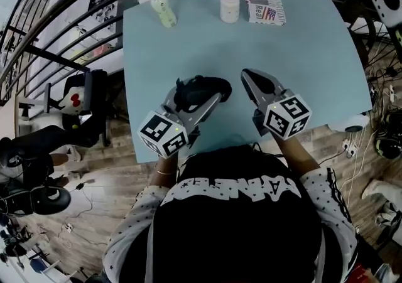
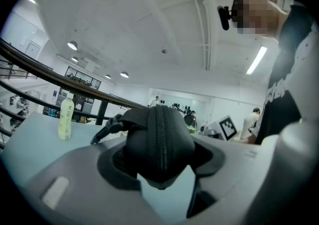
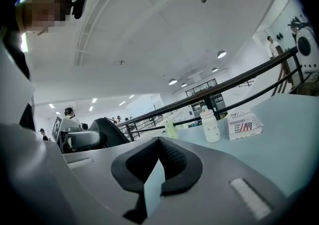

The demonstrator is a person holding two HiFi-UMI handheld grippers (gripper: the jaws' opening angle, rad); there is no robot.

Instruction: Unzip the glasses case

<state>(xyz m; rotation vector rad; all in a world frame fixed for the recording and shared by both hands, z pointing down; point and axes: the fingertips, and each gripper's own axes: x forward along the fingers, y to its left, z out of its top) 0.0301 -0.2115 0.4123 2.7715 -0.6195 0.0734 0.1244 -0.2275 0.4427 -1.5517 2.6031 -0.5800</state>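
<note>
The left gripper point(image 1: 210, 101) clamps its fingers on the black zipped fabric glasses case point(image 1: 200, 89), apparently to steady it near the pale blue table's point(image 1: 301, 49) front edge, while the right gripper point(image 1: 247, 75), just right of the case, has its fingers closed and empty.

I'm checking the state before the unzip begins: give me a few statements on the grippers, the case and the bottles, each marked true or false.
1. The left gripper is clamped on the black glasses case. True.
2. The right gripper grips the case's zipper pull. False: its jaws are together with nothing between them, and it is apart from the case.
3. The stretch of zipper facing the left gripper's camera is closed. True.
4. In the head view, the white bottle stands left of the green bottle. False: it stands to the right of it, between the green bottle and the printed box.
</note>
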